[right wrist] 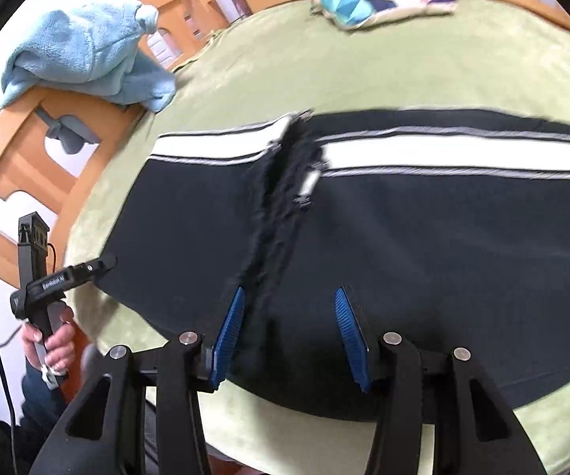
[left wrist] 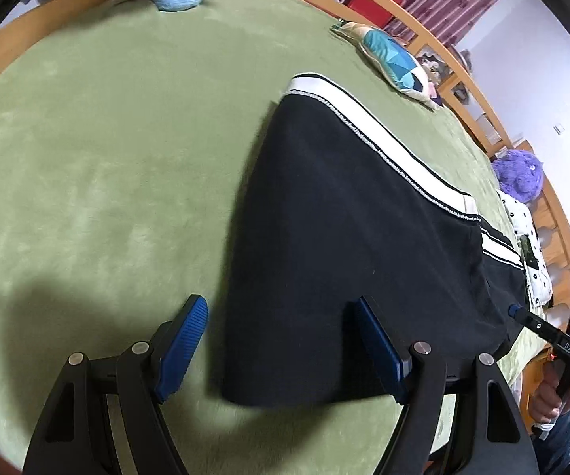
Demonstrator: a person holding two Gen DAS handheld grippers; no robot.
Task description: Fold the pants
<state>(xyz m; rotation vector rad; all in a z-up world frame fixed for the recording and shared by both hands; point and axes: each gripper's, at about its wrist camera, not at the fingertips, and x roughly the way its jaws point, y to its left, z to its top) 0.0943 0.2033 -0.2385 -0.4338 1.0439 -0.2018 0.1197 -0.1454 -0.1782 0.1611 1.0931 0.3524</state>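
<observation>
black pants with a white side stripe point(left wrist: 344, 237) lie flat on the green bed blanket point(left wrist: 106, 178); left gripper point(left wrist: 281, 340) open over their near hem, right gripper point(right wrist: 290, 332) open, astride their bunched middle seam, likely to fold

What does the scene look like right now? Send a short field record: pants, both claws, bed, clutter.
pants: black pants with a white side stripe, lying flat on the bed, a folded layer's edge running across the middle
left claw: left claw open, over the near corner of the pants, nothing gripped
right claw: right claw open, over the near edge of the pants by the layer edge, nothing gripped
bed: green blanket, wooden frame
clutter: blue towel, patterned pillow, purple plush toy
</observation>
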